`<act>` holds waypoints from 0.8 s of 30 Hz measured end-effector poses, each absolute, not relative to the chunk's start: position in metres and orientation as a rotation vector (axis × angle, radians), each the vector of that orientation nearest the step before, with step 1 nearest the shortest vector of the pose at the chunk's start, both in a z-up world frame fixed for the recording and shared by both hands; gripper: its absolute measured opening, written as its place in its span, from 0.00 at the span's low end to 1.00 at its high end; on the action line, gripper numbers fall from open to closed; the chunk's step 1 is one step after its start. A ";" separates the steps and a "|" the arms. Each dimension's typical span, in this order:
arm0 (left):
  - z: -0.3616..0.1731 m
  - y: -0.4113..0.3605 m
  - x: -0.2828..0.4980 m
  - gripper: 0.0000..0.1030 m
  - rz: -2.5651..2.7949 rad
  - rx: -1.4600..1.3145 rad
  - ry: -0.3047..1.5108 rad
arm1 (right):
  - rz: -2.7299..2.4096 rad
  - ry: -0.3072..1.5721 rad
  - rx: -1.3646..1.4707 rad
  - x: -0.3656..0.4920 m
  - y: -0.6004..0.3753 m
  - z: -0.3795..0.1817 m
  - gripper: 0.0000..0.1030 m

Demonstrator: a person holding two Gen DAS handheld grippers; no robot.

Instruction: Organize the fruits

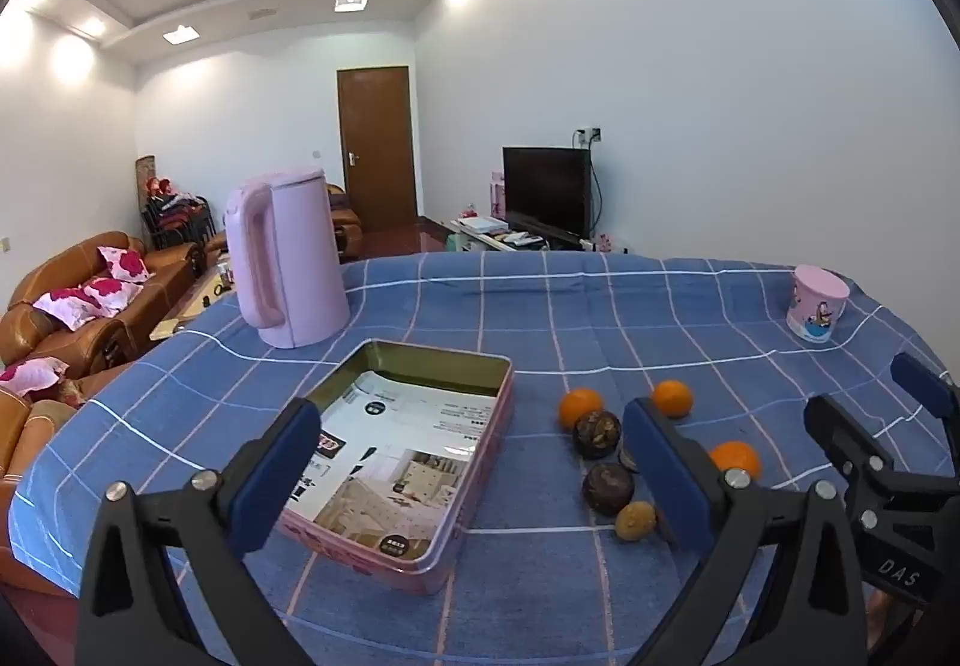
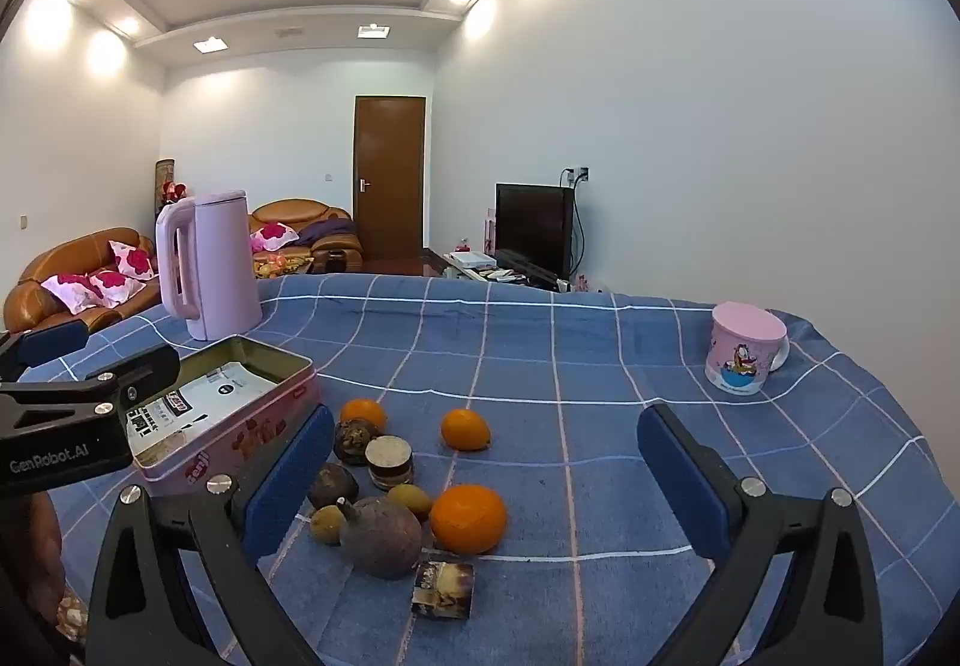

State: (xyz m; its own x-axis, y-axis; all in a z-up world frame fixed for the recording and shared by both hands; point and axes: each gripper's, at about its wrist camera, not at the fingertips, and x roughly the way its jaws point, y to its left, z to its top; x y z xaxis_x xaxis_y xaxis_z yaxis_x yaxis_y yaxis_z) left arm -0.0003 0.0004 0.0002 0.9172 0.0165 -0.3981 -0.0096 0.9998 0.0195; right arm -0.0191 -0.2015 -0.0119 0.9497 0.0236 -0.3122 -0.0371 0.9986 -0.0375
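A pink tin box (image 1: 480,462), open and lined with a printed sheet, lies on the blue checked cloth between the wide-open fingers of my left gripper (image 1: 471,417). To its right is a cluster of fruit: three oranges (image 2: 468,519), dark mangosteens (image 2: 381,537) and small yellowish fruits (image 2: 411,499). A round layered snack (image 2: 389,462) and a small wrapped packet (image 2: 444,588) lie among them. My right gripper (image 2: 486,420) hangs open over the cloth, the fruit by its left finger. Nothing is held. Each gripper shows at the edge of the other's view: the right gripper (image 1: 876,402) and the left gripper (image 2: 102,351).
A tall pink kettle (image 1: 288,258) stands behind the tin at the table's far left. A pink cartoon mug (image 2: 744,348) with a lid sits at the far right. The table edge curves off on both sides; sofas, a door and a television lie beyond.
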 end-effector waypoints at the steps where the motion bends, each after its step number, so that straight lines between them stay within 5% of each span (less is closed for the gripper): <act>1: 0.000 0.001 0.000 1.00 0.010 0.012 0.412 | 0.035 0.320 -0.030 -0.019 -0.202 -0.011 0.99; 24: -0.012 0.003 0.004 1.00 0.035 0.026 0.410 | 0.025 0.348 -0.035 -0.014 -0.201 -0.018 0.99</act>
